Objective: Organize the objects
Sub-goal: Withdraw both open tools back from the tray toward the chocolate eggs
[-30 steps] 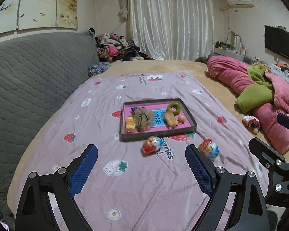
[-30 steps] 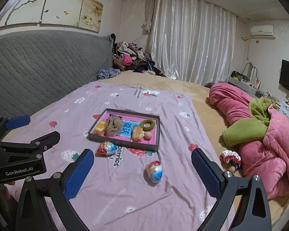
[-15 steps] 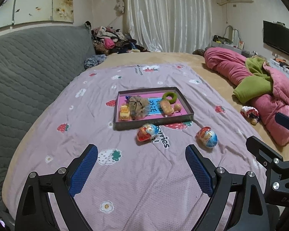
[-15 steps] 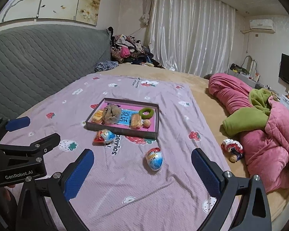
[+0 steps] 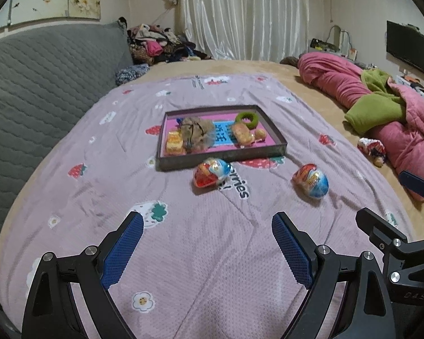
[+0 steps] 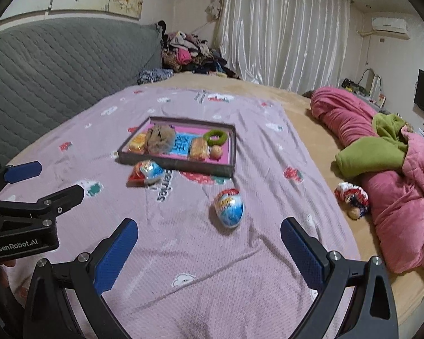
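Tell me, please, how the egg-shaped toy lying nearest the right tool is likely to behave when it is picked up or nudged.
The egg-shaped toy looks rounded and lies on its side, so a nudge would probably roll it. Its wrapper looks glossy, so flat pads may slip toward the narrow end. It probably weighs little; the soft bedspread under it should damp rolling somewhat.

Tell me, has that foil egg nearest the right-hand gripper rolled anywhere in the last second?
No. The egg lies at the same spot beside the tray's corner and the strawberry print; only the cameras moved.
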Tool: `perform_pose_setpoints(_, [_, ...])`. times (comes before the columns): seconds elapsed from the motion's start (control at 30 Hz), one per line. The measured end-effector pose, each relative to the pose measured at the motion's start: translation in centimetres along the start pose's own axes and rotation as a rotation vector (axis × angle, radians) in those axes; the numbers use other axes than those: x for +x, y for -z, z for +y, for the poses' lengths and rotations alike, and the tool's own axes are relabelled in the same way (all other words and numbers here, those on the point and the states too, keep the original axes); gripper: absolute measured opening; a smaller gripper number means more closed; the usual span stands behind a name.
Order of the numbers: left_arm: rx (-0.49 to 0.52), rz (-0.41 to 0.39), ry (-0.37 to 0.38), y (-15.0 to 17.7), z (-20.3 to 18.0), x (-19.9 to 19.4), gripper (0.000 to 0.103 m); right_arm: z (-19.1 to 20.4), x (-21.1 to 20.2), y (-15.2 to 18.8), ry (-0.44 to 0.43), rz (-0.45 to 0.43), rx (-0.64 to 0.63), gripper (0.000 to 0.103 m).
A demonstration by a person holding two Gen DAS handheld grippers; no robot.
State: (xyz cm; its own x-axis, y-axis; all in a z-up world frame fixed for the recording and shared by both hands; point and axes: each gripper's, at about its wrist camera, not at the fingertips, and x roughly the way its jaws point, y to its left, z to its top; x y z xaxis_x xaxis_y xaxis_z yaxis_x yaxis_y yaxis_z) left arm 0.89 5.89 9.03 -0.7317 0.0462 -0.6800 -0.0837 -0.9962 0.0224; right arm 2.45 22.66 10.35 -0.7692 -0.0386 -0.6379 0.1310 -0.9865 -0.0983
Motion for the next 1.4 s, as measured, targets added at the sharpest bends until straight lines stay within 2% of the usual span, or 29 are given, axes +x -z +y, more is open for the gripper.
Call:
perform_pose_setpoints(0.63, [0.001,0.051,0.043,0.2,0.0,6.8,0.093,-1.0,6.4,1.0,-0.011,0.075,0.013,0.102])
perform_pose_setpoints(1.17, [0.007,0.095,0.054,-1.4,0.0,14.1,0.093,-2.6,13.1,0.5,-0.039,0.105,0.019,0.102])
perform_pose_setpoints(1.4, [0.026,0.100,0.050,-2.4,-0.2,17.3,0.093,-3.5,15.8,0.6,-0.014,0.131,0.019,0.102])
